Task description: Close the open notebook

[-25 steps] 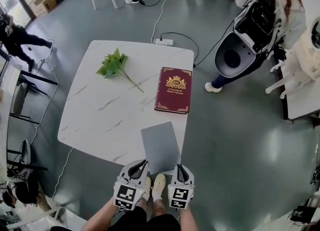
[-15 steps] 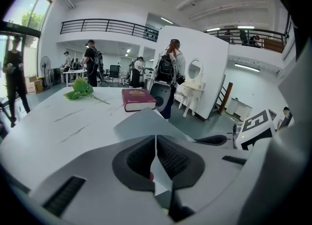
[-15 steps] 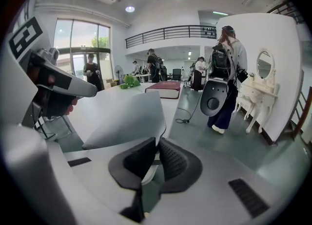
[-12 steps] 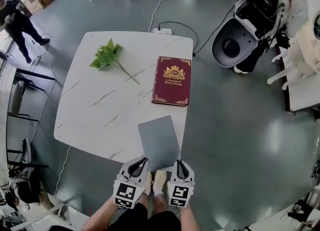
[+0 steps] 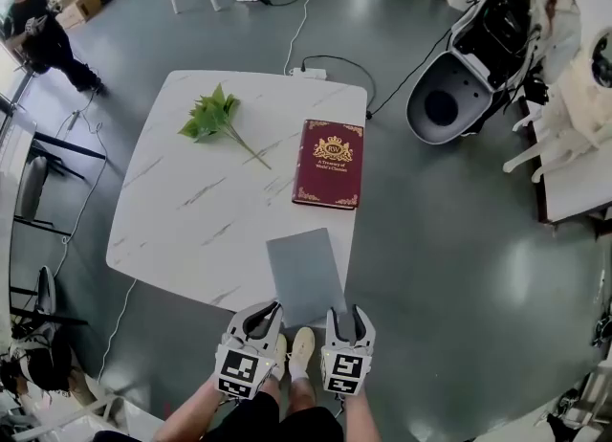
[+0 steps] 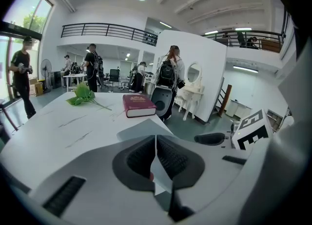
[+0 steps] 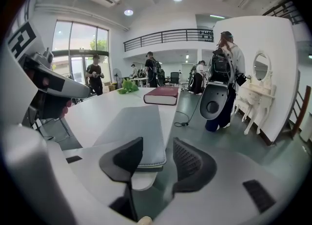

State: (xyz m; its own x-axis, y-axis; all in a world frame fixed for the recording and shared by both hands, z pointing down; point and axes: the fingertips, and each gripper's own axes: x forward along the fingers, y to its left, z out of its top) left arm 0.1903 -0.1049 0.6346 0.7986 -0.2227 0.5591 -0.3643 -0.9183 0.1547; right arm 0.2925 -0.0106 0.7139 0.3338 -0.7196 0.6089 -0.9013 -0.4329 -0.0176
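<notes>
The grey notebook point(image 5: 304, 273) lies closed and flat on the white marble table point(image 5: 191, 210), its near end jutting over the front edge. Just short of that end, my left gripper point(image 5: 271, 311) is shut with nothing between its pads; in the left gripper view the left gripper point(image 6: 155, 139) has the notebook point(image 6: 141, 129) beyond its tips. My right gripper point(image 5: 346, 314) is at the notebook's near right corner. Its jaws have just been opening. In the right gripper view the right gripper point(image 7: 158, 143) stands open, with the corner of the notebook point(image 7: 131, 131) between the pads, untouched.
A dark red hardback book point(image 5: 328, 164) lies closed further back on the right, a green leafy sprig point(image 5: 212, 117) at the back left. A power strip point(image 5: 306, 74) with a cable sits behind the table. A white pod-shaped unit point(image 5: 469, 67) and people stand around.
The right gripper's jaws have spread apart; before, they were closed at the notebook's corner. The left gripper has stayed in place. A person at the back left has walked on.
</notes>
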